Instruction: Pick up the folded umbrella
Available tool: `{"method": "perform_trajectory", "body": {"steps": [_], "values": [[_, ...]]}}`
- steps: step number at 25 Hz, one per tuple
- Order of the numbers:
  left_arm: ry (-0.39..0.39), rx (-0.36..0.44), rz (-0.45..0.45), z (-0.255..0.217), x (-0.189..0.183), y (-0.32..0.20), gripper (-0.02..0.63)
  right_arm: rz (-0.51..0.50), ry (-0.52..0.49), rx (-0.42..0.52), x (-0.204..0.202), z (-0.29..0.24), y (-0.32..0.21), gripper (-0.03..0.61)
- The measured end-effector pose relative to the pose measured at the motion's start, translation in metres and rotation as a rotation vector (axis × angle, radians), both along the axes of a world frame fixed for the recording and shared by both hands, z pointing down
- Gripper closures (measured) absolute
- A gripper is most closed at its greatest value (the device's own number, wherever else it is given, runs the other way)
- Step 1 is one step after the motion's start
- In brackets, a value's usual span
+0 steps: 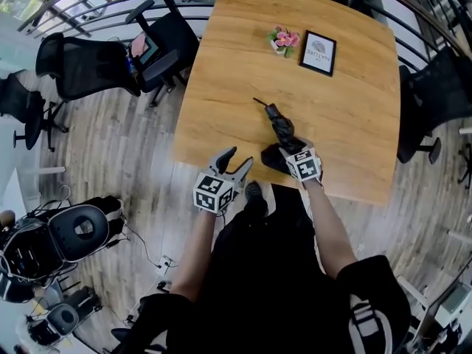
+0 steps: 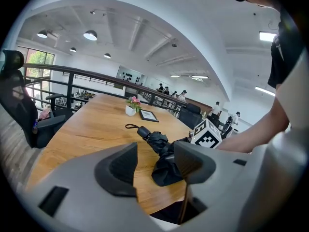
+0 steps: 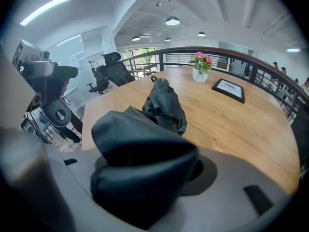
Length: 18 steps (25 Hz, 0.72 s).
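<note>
A black folded umbrella [image 1: 282, 129] lies lengthwise on the wooden table [image 1: 346, 116], its strap end pointing away from me. My right gripper [image 1: 279, 157] is shut on the umbrella's bulky near end by the table's front edge. In the right gripper view the dark fabric [image 3: 145, 163] fills the space between the jaws, and the rest of the umbrella [image 3: 164, 105] runs ahead over the tabletop. My left gripper [image 1: 236, 161] hovers at the table's front edge, left of the umbrella, open and holding nothing. In the left gripper view the umbrella [image 2: 157, 141] shows beyond the open left gripper [image 2: 154, 154].
A small pot of pink flowers [image 1: 284, 40] and a framed picture [image 1: 318, 52] stand at the table's far side. Black office chairs [image 1: 88, 65] sit to the left, another chair [image 1: 435, 102] to the right. A railing runs behind the table.
</note>
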<state>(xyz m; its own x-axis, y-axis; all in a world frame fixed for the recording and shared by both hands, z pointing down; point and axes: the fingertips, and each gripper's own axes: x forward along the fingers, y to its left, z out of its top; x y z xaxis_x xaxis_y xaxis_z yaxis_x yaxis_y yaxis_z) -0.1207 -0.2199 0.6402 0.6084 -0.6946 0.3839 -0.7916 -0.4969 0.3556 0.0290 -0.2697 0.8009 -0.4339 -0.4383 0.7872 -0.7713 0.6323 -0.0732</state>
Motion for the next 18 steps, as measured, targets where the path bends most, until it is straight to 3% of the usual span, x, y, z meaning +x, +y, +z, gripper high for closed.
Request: {"method": "perform_trajectory", "body": {"steps": [18], "values": [[0.012, 0.018, -0.035, -0.007, -0.012, 0.003, 0.362, 0.057, -0.043, 0.115, -0.008, -0.051, -0.009, 0.318]]}}
